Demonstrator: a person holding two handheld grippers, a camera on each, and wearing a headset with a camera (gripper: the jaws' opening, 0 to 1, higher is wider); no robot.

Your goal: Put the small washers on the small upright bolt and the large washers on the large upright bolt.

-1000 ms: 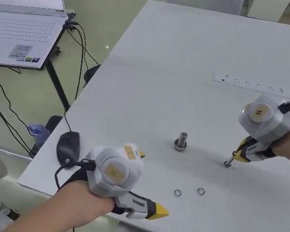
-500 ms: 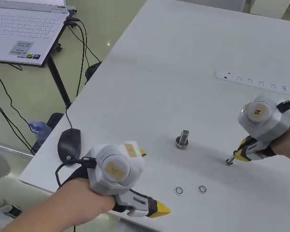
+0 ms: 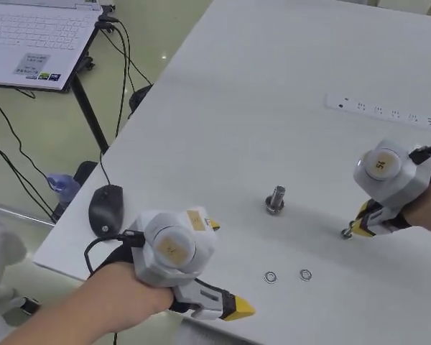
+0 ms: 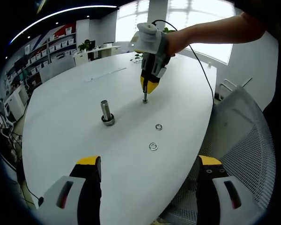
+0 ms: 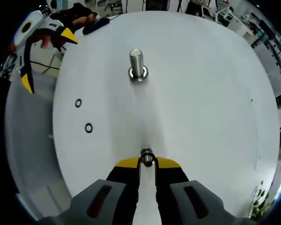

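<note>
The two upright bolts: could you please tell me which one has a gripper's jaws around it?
The small bolt: the right gripper has its jaws flanking the bolt's top. The large bolt stands alone, untouched.

A: What stands on the table?
B: The large bolt centrally, with the small bolt to its right.
A: And before them?
B: The left washer lies just beside the right washer, nearer the front edge.
</note>
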